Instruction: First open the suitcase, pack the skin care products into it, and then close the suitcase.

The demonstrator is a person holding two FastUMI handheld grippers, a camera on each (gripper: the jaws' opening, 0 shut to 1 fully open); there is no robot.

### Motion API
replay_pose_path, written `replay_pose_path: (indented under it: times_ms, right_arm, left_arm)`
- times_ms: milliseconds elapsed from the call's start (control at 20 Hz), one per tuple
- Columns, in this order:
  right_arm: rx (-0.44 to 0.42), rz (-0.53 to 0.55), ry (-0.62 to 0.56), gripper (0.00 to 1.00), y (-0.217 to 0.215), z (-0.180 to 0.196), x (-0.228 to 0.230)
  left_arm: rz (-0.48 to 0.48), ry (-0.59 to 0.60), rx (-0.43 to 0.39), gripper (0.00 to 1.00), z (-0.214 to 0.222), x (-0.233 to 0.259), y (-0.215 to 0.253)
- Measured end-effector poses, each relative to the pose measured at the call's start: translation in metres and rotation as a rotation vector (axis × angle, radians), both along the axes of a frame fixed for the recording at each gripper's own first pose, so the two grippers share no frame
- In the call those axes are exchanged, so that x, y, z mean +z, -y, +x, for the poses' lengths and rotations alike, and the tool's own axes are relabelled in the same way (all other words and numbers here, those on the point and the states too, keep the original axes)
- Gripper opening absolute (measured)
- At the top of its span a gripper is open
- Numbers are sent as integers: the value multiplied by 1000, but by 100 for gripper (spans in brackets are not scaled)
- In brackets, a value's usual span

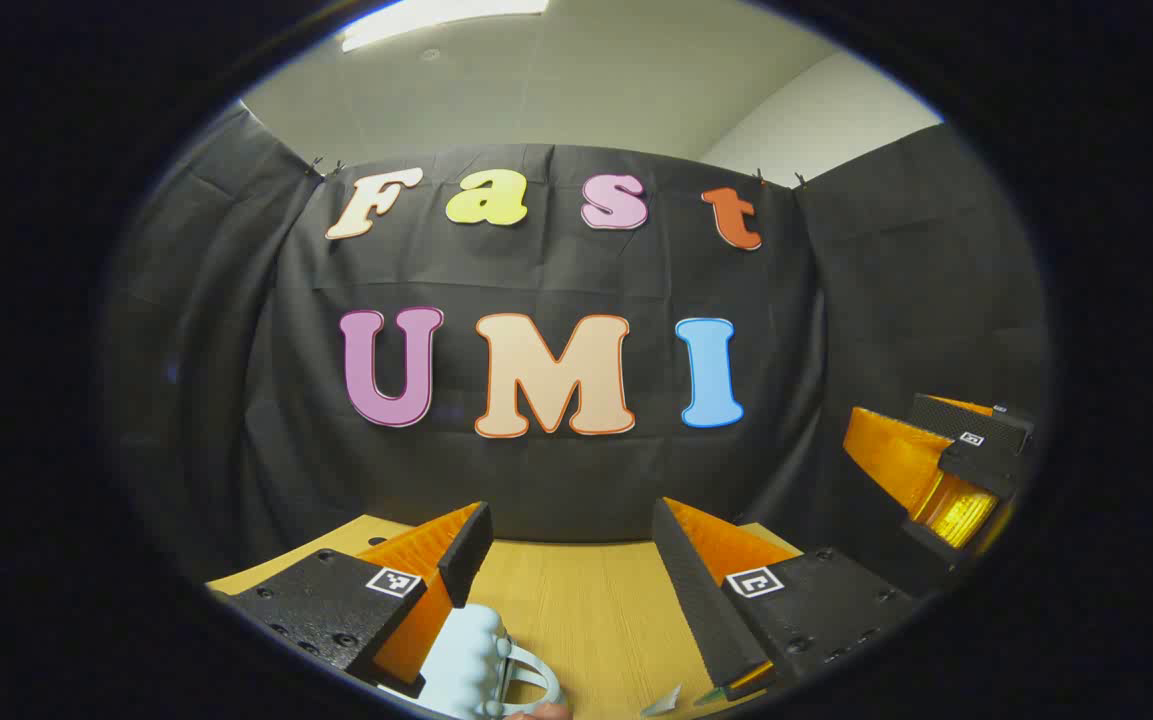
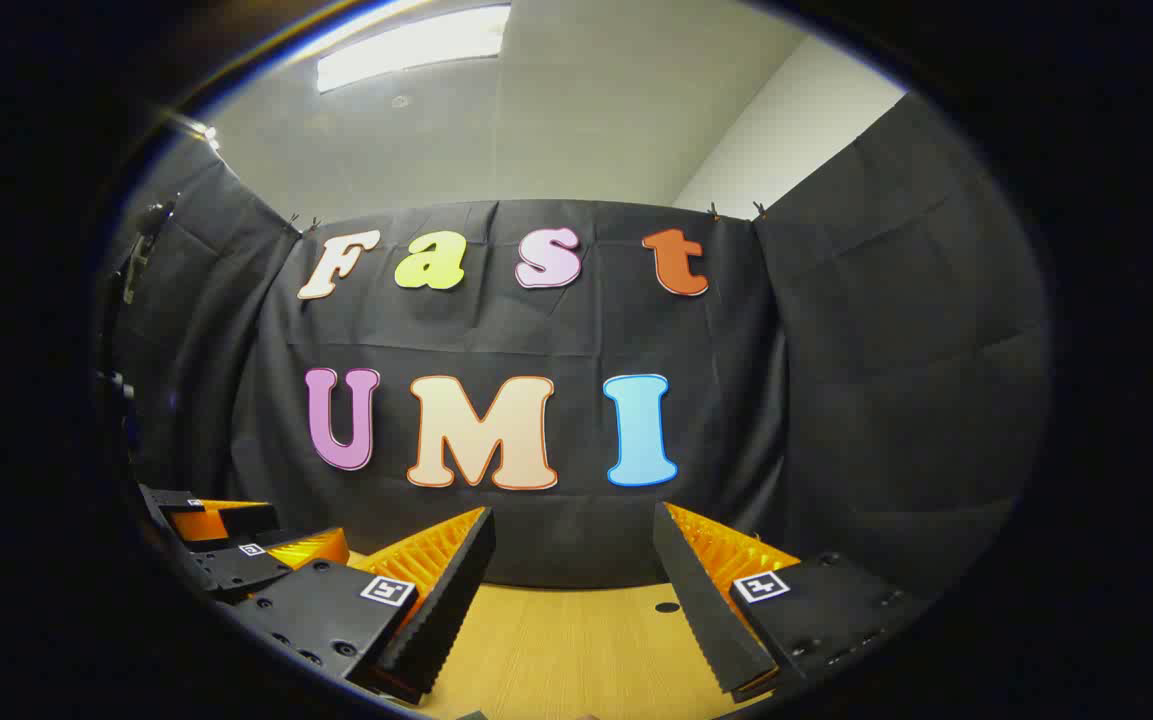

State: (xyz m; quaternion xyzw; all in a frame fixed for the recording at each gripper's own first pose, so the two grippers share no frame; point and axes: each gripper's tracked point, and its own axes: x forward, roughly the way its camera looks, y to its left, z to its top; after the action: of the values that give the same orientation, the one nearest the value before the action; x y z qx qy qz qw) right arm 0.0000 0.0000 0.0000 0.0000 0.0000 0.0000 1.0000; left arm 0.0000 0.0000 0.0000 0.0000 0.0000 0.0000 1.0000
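While you hold both tools level above the wooden table (image 1: pixel 586 600), the left gripper (image 1: pixel 571 545) has its fingers spread wide, clamping nothing. A pale blue ribbed item (image 1: pixel 471 665), possibly a skin care product, sits just beside its left finger (image 1: pixel 436 590); contact cannot be confirmed. Your right gripper (image 2: pixel 571 560) likewise stands apart and empty. Square black-and-white coded markers (image 1: pixel 394 582) sit on the finger mounts; no readable brand text appears on them.
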Motion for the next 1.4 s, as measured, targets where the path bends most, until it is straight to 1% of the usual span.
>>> replay_pose_path:
  times_ms: [50, 100, 150, 250, 300, 350, 500, 600, 800, 950, 1100, 1200, 1250, 1300, 1400]
  right_arm:
    - [10, 3, -7, 99, 3, 3, -3]
    - [22, 7, -13, 99, 7, 4, -5]
    - [34, 13, -19, 99, 11, 5, -8]
    - [65, 28, -25, 100, 17, 8, -15]
    - [77, 33, -32, 99, 22, 10, -20]
    - [85, 37, -42, 99, 25, 13, -24]
    - [66, 46, -82, 99, 35, 19, -36]
    - [35, 41, -88, 99, 42, 25, -38]
    - [-3, 19, -107, 99, 40, 31, -46]
    - [-12, 5, -124, 99, 34, 30, -52]
    - [-23, -17, -134, 99, 35, 30, -58]
    - [-45, -26, -142, 99, 41, 31, -61]
    - [-55, -28, -147, 99, 44, 30, -63]
    - [-62, -26, -153, 99, 47, 29, -66]
    - [-75, -22, -164, 99, 52, 27, -69]
  left_arm:
    - [-11, -15, -1, 95, 2, -7, 4]
    - [-22, -30, 6, 93, 3, -13, 6]
    - [-26, -53, 21, 95, 4, -23, 5]
    - [-8, -112, 58, 95, 6, -46, 0]
    - [4, -150, 73, 93, 7, -60, -3]
    - [9, -192, 82, 95, 7, -75, -4]
    - [-17, -326, 71, 95, 11, -123, -7]
    - [-21, -398, 75, 95, 13, -151, -12]
    - [-50, -575, 58, 96, 9, -208, -17]
    - [-66, -715, 48, 96, -1, -246, -19]
    - [-64, -790, 37, 96, -7, -265, -16]
    - [-60, -822, 31, 96, -7, -275, -12]
    - [-68, -832, 11, 96, -6, -279, -7]
    - [-80, -859, 0, 90, -8, -286, -2]
    - [-96, -902, -1, 89, -11, -298, 0]
